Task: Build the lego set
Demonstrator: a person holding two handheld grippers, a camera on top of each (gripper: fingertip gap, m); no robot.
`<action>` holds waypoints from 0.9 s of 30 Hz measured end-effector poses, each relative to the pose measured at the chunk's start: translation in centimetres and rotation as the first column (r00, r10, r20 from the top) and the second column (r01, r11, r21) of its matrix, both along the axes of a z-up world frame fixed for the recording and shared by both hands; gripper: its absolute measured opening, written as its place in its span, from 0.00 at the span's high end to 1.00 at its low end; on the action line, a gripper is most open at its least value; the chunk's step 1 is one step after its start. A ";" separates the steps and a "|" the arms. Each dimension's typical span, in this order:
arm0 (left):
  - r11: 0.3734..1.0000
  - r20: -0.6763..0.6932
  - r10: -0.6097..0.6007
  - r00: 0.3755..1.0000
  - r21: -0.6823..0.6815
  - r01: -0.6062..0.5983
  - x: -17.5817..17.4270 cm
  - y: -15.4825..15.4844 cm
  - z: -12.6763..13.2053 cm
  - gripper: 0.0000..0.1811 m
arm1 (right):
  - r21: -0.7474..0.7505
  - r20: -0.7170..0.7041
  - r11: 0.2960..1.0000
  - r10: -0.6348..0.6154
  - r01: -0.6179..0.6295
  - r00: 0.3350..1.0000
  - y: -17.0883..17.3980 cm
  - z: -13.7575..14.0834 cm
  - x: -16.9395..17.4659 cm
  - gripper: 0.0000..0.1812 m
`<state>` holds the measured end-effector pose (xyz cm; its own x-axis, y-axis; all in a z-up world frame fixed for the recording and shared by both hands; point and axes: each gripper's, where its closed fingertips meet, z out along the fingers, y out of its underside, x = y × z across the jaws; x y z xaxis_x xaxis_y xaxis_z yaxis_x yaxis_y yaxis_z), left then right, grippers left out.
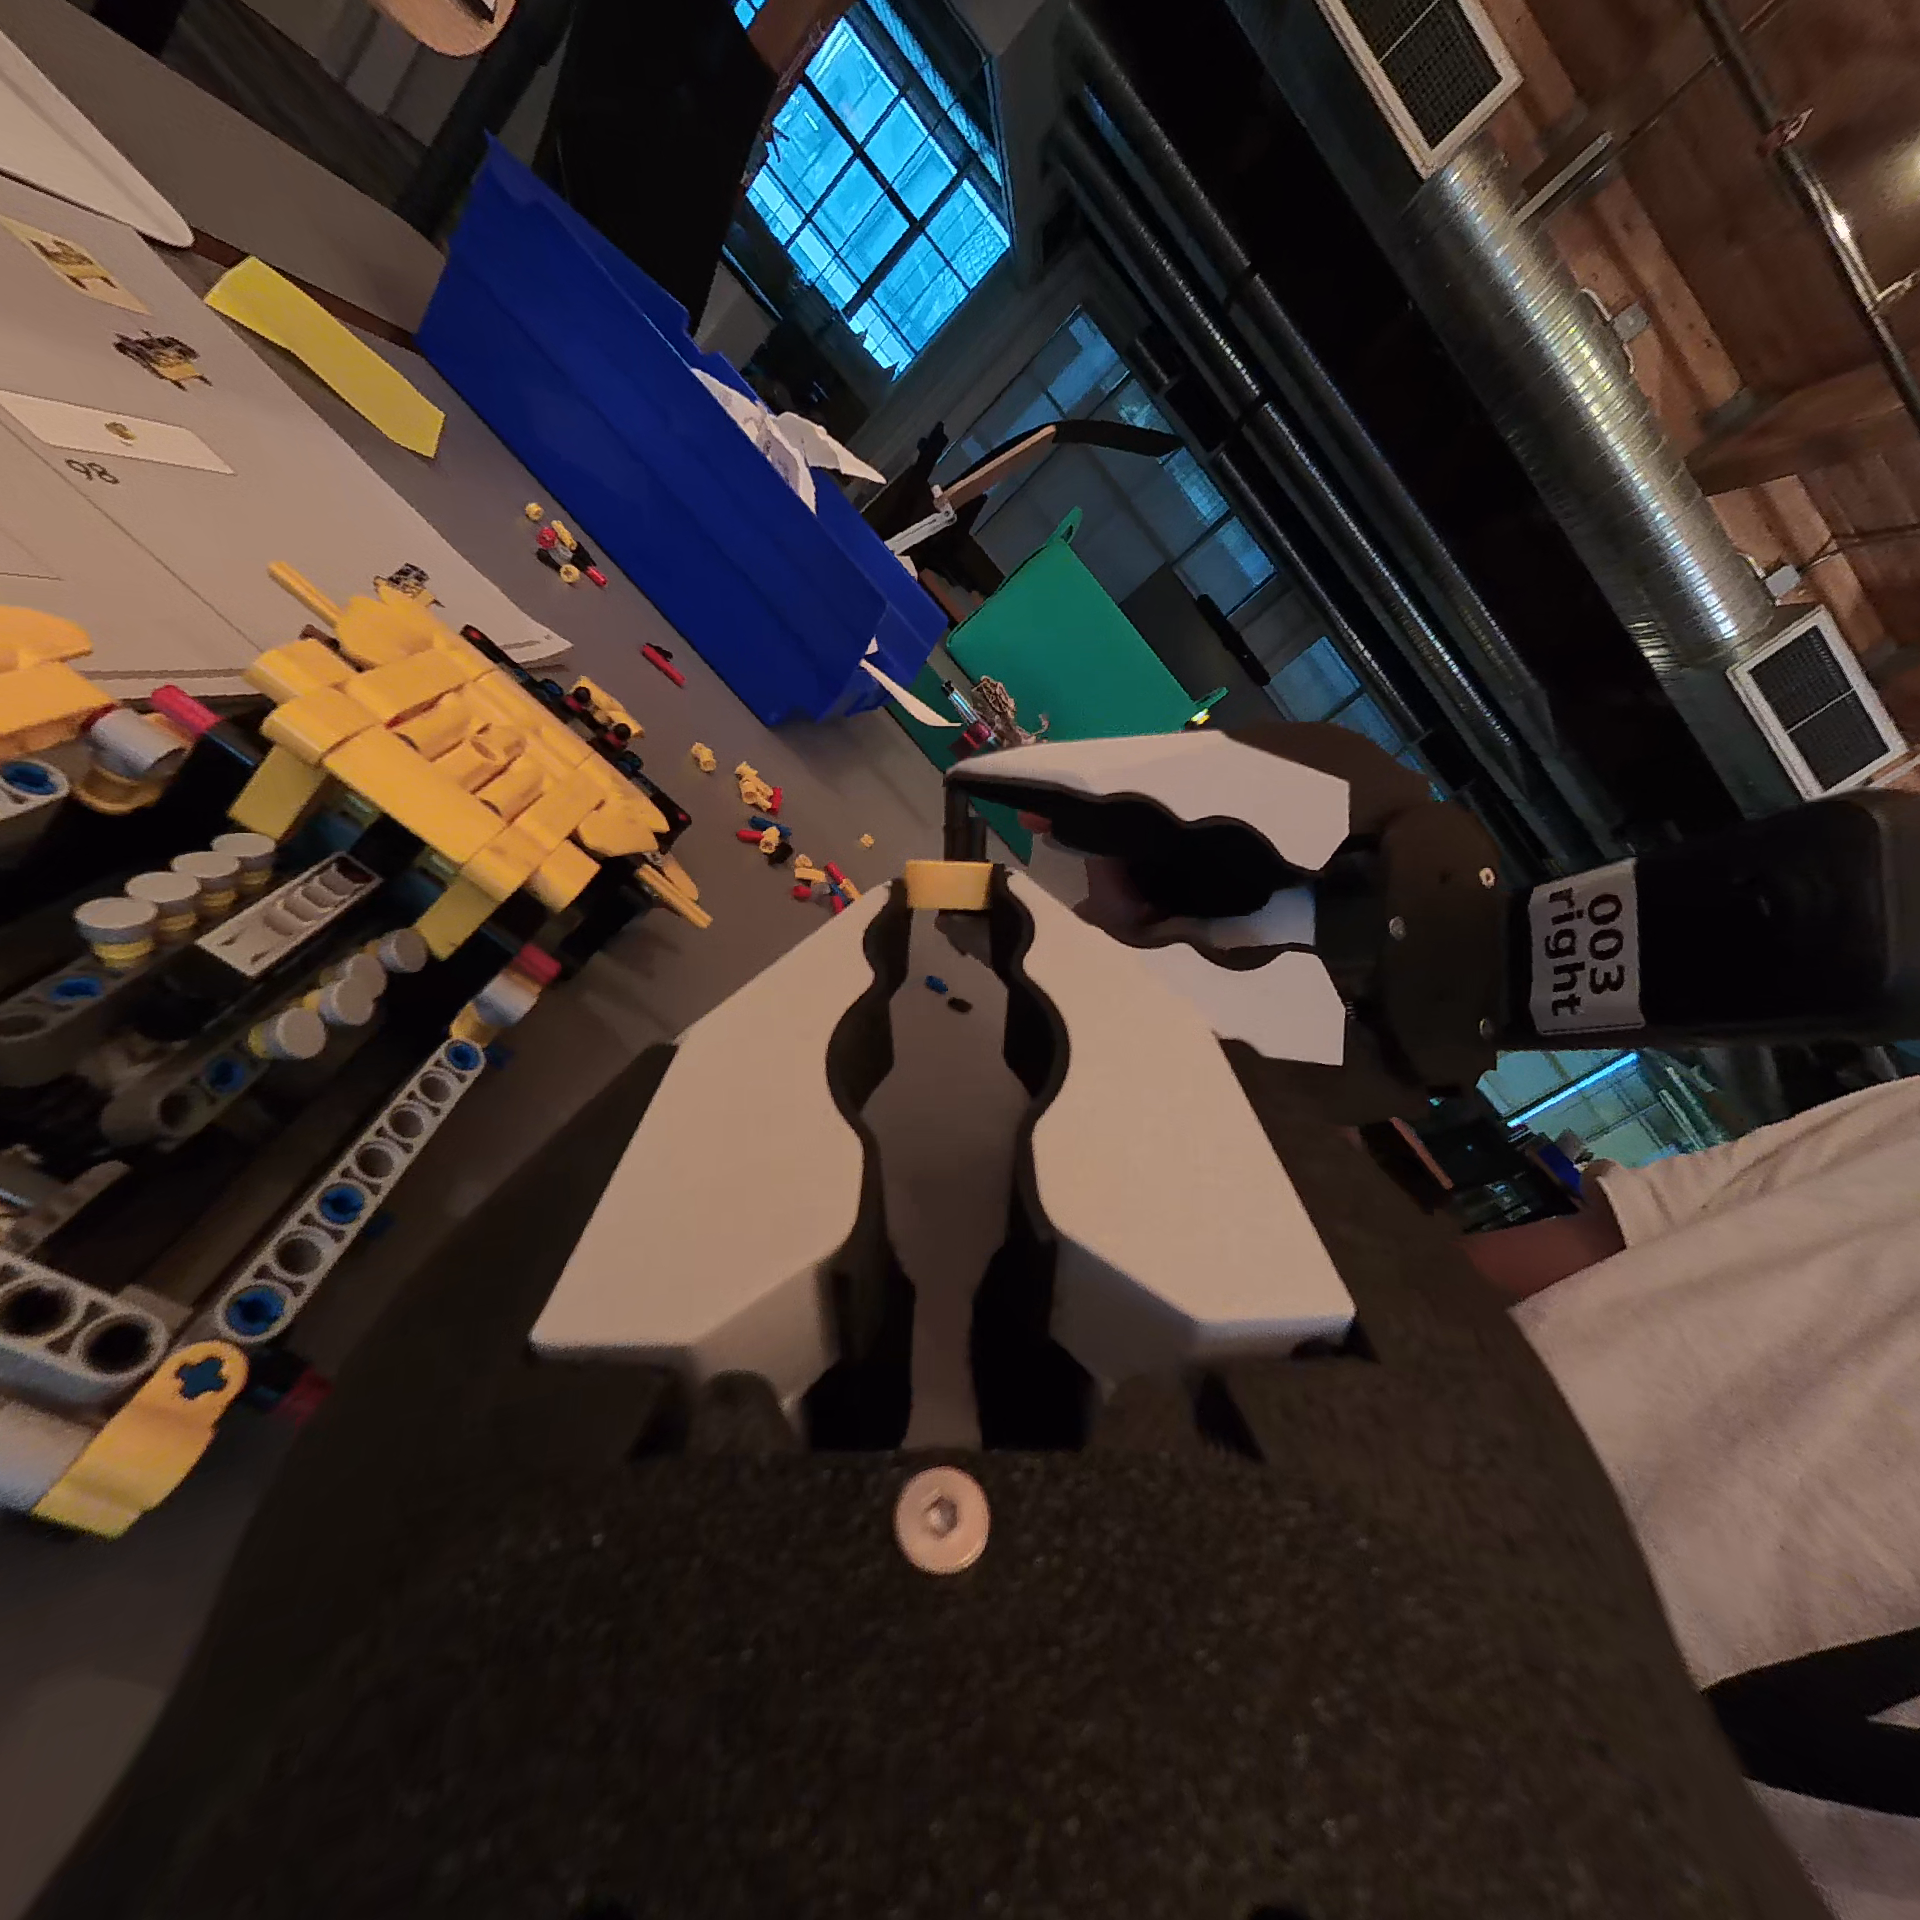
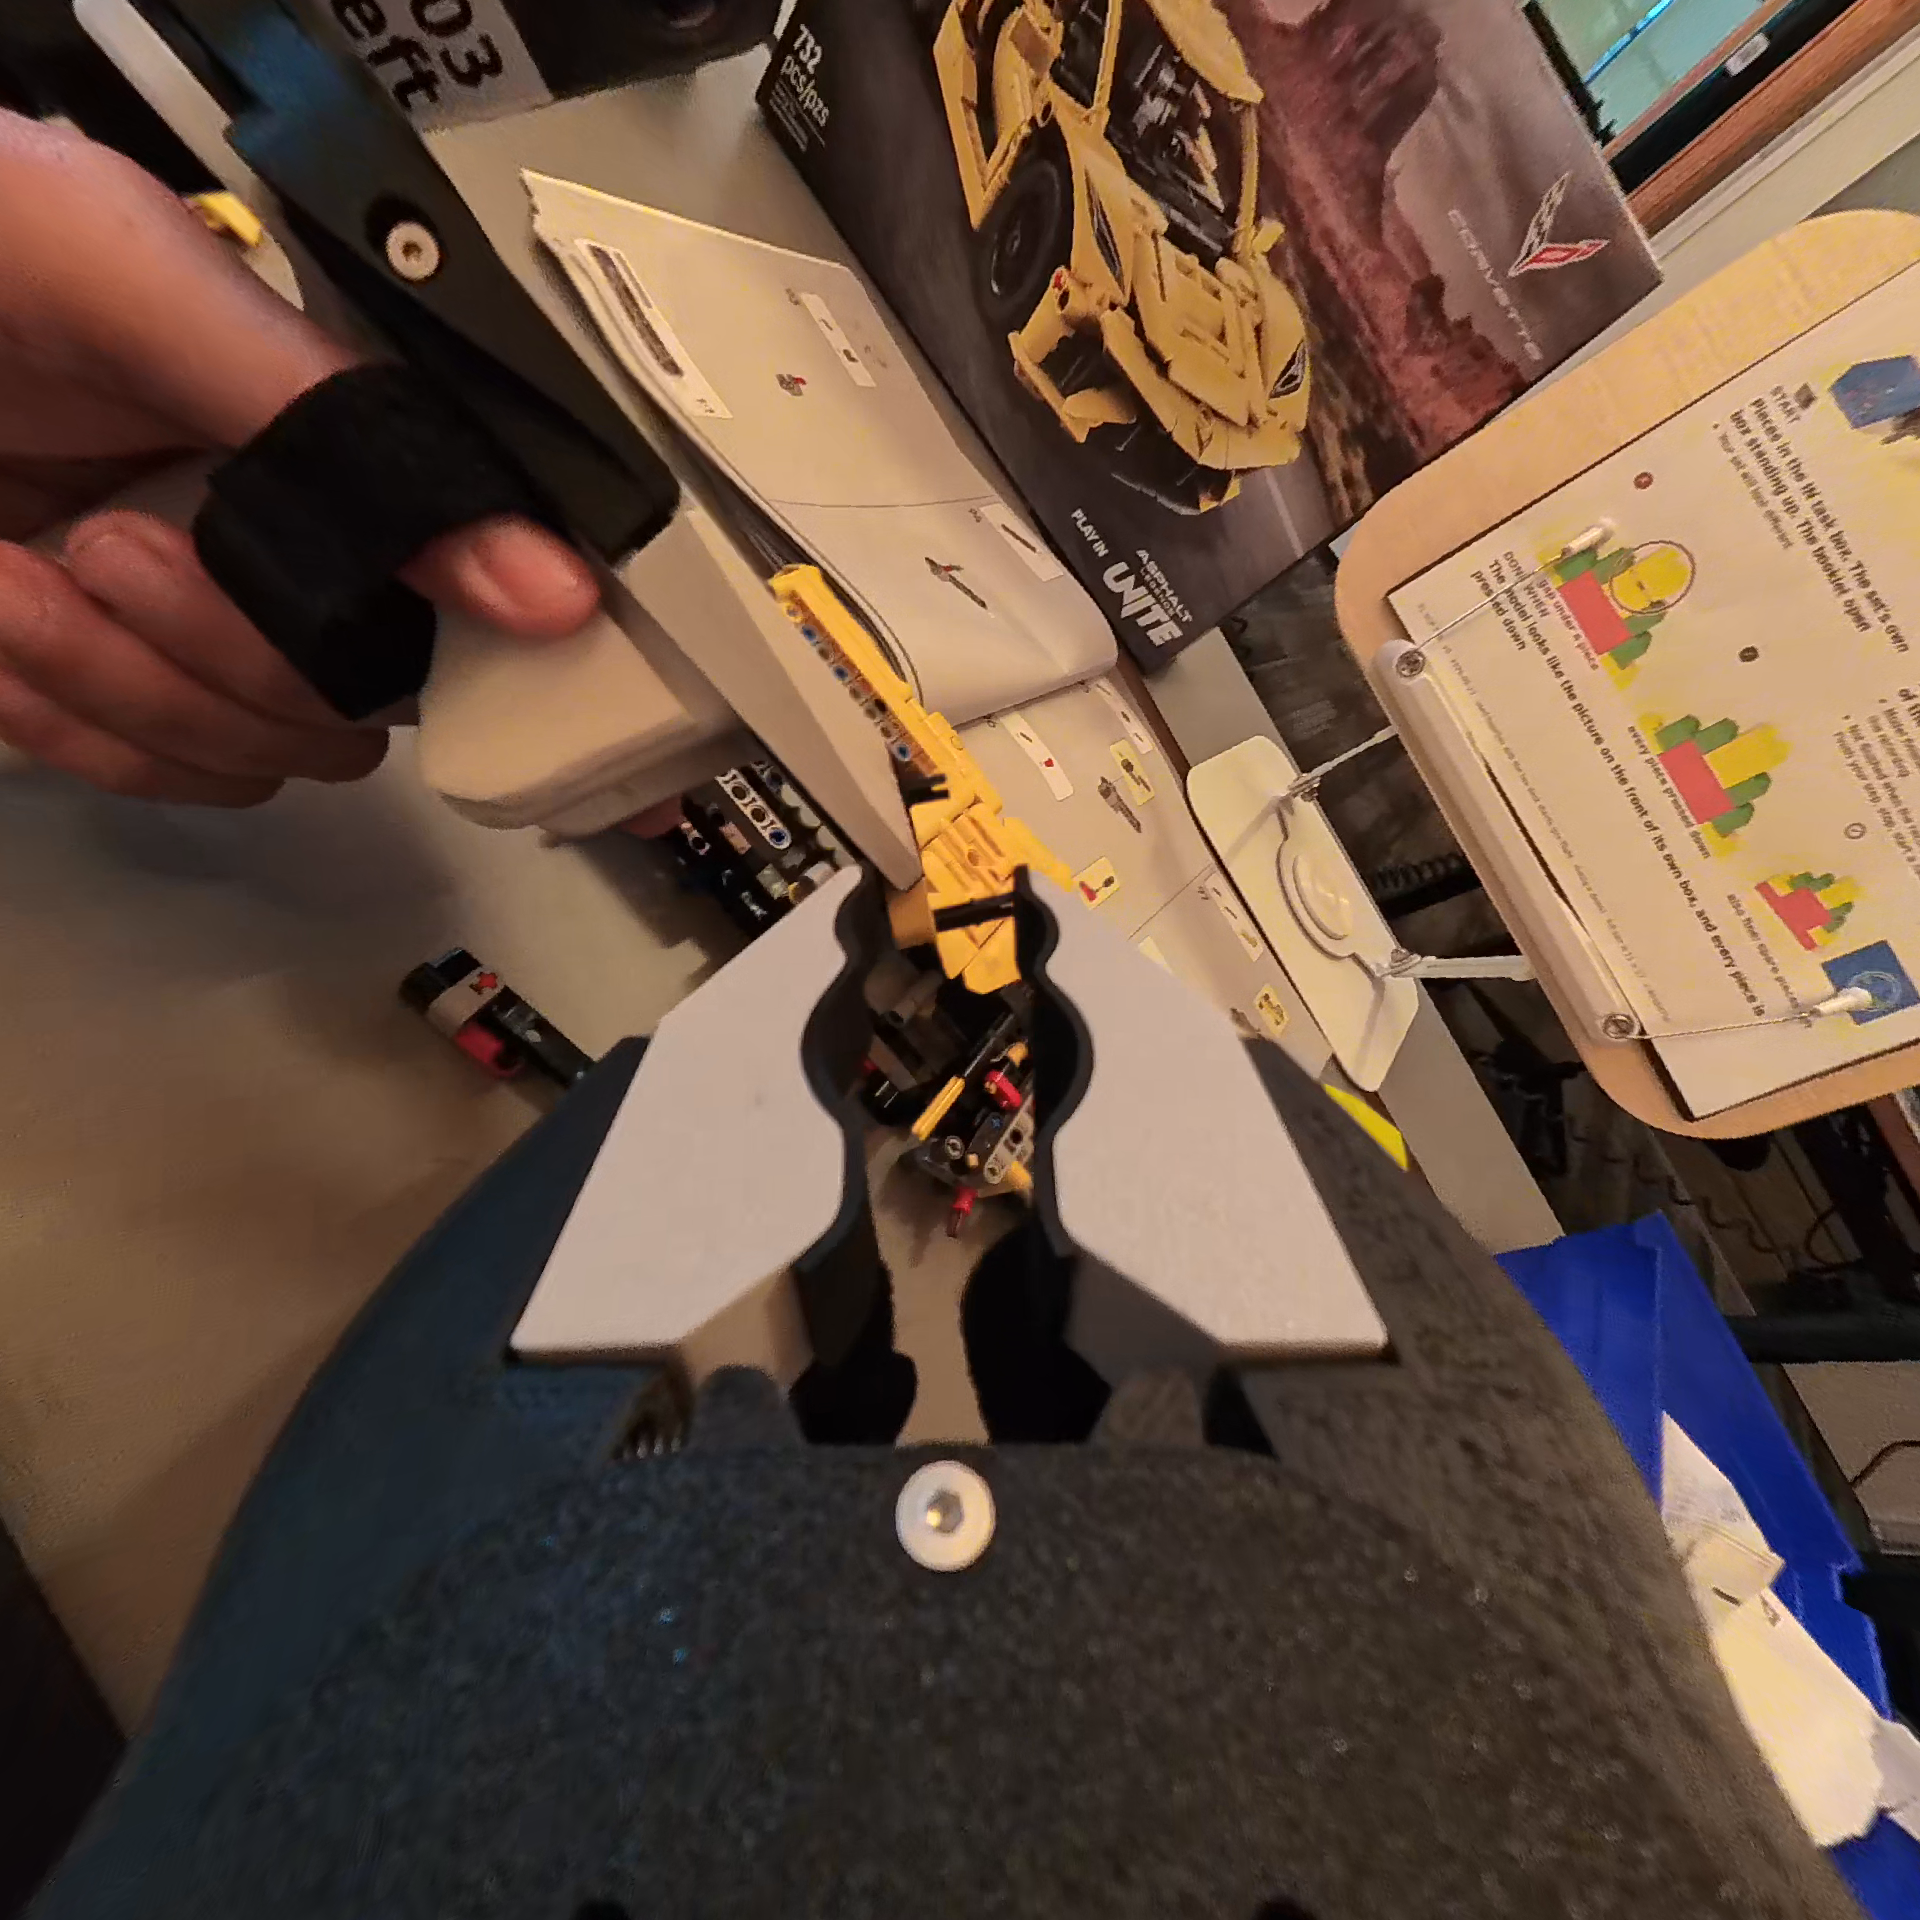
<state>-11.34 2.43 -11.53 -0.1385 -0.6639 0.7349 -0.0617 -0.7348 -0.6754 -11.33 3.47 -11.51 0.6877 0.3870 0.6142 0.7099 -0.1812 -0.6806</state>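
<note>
grey tabletop (image 1: 582,977) under ceiling ducts (image 1: 1558,416); left fingers (image 1: 945,883) pinch yellow piece (image 1: 943,885), right fingers (image 2: 940,904) pinch black pin (image 2: 961,914).

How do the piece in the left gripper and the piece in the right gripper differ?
The yellow piece in the left gripper is short and blocky; the black pin in the right gripper is thin and long. The yellow piece sits in plain view across its jaws; the black pin is partly hidden. Both are small lego parts.

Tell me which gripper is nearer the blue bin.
Right. The right gripper hangs just in front of the blue bin; the left gripper, pinching a small yellow piece, sits slightly farther back.
</note>
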 end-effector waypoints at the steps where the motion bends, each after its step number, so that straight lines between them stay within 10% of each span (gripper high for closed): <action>1: 1.000 -0.003 0.002 1.000 0.009 -0.002 0.0 0.0 0.0 0.92 | -0.009 0.001 1.000 0.005 -0.005 1.000 0.0 -0.1 0.0 0.87; 27: 0.996 0.075 -0.031 0.997 -0.086 0.038 -0.3 -0.1 0.9 0.92 | -0.033 -0.056 0.999 -0.008 0.006 0.998 0.0 0.0 -0.6 0.93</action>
<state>-11.65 2.30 -10.60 -0.2160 -0.5916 0.7767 -0.0408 -0.7894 -0.6126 -11.98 3.46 -11.56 0.7235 0.4015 0.5616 0.6694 -0.2093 -0.7128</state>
